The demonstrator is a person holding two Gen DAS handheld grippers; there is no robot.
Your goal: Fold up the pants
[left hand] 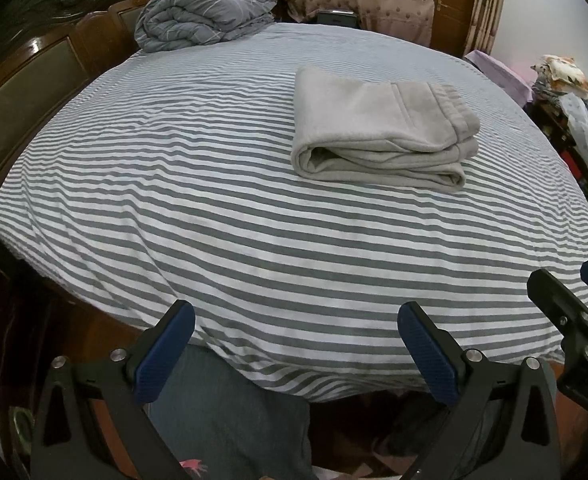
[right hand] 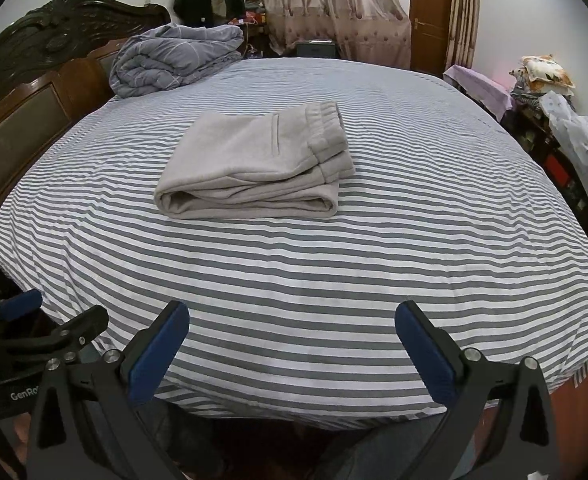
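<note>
Your left tongs (left hand: 294, 344) and right tongs (right hand: 292, 344) hang spread apart and empty at the near edge of the bed (right hand: 334, 280), well clear of the pants (right hand: 254, 164). Those lie mid-bed as a compact folded stack, waistband on top. Folding looks finished; at most, you square the edges.

Bare striped sheet (right hand: 294, 280) lies before the folded pants (right hand: 254, 164).

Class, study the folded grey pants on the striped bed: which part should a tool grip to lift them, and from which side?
Grip the rounded folded edge of the grey pants nearest the cameras, coming in low from the near side over the striped bed. There every layer loops together, so one pinch probably holds the stack; the waistband end, on the right, has loose separate edges.
</note>
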